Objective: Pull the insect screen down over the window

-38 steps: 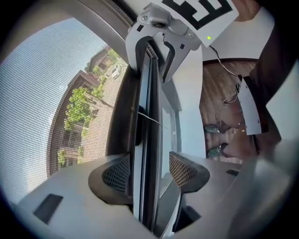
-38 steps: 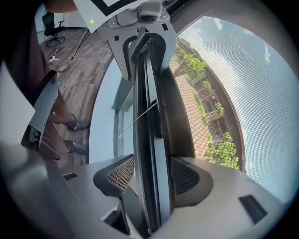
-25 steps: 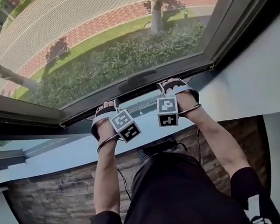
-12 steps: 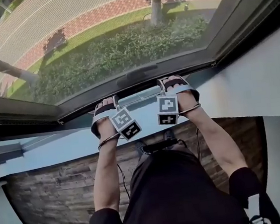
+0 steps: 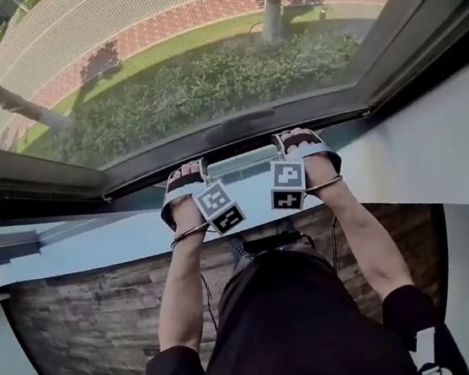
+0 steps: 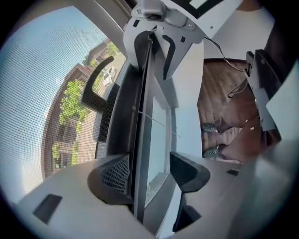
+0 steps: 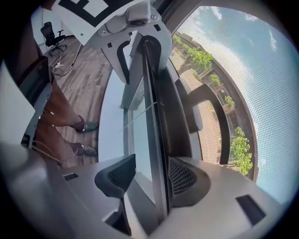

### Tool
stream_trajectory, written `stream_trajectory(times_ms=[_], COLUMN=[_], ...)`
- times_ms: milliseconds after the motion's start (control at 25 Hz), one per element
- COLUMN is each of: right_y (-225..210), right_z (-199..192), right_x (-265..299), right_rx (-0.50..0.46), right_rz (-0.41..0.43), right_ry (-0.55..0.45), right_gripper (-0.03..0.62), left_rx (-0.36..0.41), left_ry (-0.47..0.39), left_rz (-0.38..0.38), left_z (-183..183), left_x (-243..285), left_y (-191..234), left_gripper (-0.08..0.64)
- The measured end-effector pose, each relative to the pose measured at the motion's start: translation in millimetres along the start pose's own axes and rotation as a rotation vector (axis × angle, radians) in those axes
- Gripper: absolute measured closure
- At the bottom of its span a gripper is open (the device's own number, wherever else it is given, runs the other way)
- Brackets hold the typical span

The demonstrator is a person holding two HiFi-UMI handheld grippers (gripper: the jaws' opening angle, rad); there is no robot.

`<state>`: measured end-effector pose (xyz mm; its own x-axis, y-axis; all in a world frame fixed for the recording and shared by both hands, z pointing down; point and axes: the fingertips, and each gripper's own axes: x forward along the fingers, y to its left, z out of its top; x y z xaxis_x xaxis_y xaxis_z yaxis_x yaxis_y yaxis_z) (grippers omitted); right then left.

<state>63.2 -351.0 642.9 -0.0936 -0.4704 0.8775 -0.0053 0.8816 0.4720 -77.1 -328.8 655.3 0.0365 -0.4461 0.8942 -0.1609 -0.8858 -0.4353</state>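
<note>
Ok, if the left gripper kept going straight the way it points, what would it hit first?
The screen's bar: it stands between the left gripper's fingers, which have just been opening. Pushing on would likely seat it deeper; how much gap is left behind it is unclear.

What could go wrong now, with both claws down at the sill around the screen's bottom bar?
The left claw has just been opening, with the bottom bar between its jaws. If the bar is not latched at the sill, the screen might spring back up. Releasing one end first could also leave the bar crooked.
</note>
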Motion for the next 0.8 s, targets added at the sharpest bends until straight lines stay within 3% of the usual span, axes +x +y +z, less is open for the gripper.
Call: stream_trajectory(times_ms=[120, 520, 800], right_y=[4, -6, -7], right_z=[-2, 0, -1], right_x=[-1, -10, -8], right_rx=[-0.006, -0.027, -0.022], right_rz=[0.02, -0.046, -0.031], right_ry=[0.032, -0.021, -0.021], right_gripper=[0.377, 0.383, 0.383], left_rx=[-0.003, 0.006, 0.001], left_ry=[-0.001, -0.012, -0.004], left_rz=[0.007, 0.053, 0.047], left_z=[-2, 0, 2], left_x=[6, -8, -5], left_y=[0, 4, 5], left_gripper=[0.268, 0.268, 0.268])
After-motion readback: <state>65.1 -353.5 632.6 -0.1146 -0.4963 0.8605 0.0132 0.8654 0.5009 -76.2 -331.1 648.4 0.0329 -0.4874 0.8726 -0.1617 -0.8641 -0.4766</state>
